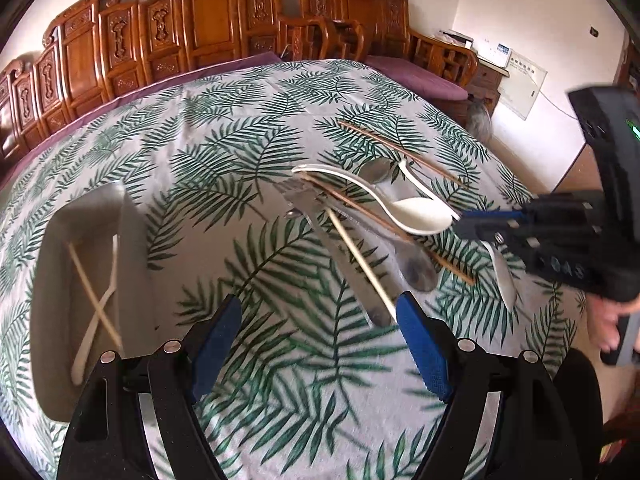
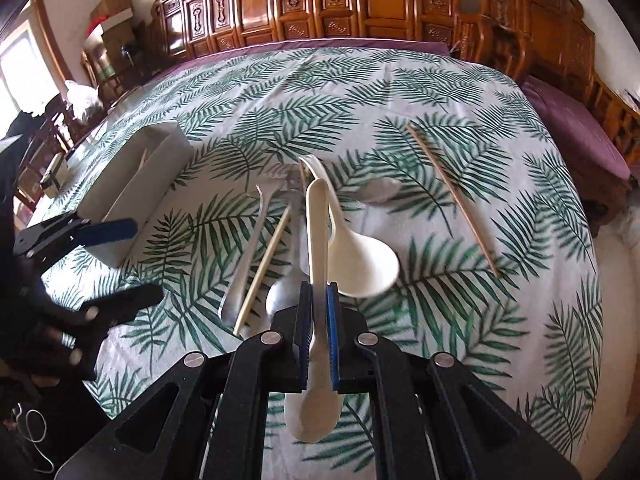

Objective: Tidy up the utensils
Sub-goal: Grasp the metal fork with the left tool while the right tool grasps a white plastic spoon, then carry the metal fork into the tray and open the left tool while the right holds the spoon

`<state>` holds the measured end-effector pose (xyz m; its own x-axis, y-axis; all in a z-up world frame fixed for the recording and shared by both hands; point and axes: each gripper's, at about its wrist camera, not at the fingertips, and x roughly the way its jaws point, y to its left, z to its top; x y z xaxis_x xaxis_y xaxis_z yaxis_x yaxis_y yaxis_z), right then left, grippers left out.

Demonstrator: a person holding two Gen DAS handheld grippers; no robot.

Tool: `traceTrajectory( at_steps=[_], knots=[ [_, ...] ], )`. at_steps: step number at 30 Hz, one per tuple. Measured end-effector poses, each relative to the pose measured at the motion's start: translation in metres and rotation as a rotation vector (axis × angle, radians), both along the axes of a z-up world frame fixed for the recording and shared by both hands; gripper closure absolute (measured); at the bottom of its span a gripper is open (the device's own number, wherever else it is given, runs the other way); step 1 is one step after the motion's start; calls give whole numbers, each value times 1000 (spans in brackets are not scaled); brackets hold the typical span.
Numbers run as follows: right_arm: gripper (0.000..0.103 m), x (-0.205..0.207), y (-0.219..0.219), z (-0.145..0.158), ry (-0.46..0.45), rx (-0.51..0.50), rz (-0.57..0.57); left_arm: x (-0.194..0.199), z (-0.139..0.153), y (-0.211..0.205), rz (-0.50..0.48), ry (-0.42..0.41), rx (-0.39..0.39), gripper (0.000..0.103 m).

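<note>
A: We see our right gripper (image 2: 319, 312) with its fingers pinching the handle of a white ceramic spoon (image 2: 316, 240), bowl end hanging near the camera.

B: Our left gripper (image 1: 320, 336) has its fingers spread wide, nothing between them, above the leaf-print cloth (image 1: 248, 128) on the desk.

A: The rest of the pile lies mid-desk: another white spoon (image 2: 360, 260), a metal spoon (image 2: 286, 292), a metal knife (image 1: 344, 256), a pale chopstick (image 2: 264, 268).

B: One brown chopstick (image 2: 452, 200) lies well apart. The white tray (image 1: 52, 240), at the left, holds a crossed chopstick and a white spoon.
</note>
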<state>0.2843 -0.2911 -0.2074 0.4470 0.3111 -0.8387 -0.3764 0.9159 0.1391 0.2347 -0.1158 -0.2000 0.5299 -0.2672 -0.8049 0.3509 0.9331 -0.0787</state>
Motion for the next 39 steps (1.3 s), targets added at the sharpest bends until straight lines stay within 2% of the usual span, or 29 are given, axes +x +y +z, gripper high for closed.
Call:
traceTrajectory(
  at_steps=[8,10,14,20,31,39],
  knots=[
    [94,1,-13,-2,2,31,-18,34,-11,-19,15,37,12,46],
    [94,1,-16,0,2,42,-22,45,-16,-20,35,58,3,48],
    [94,3,-20,-2,10,53,-30,59,-24,-24,57,85,5,63],
    [94,5,-24,-5,17,56,-38,77,-29,-26,91,113,2,77],
    [94,7,-30,-2,19,74,-53,89,-40,-35,116,142,50,85],
    [94,6,-28,-2,21,72,-46,92,-45,-36,123,141,67,85]
  ],
)
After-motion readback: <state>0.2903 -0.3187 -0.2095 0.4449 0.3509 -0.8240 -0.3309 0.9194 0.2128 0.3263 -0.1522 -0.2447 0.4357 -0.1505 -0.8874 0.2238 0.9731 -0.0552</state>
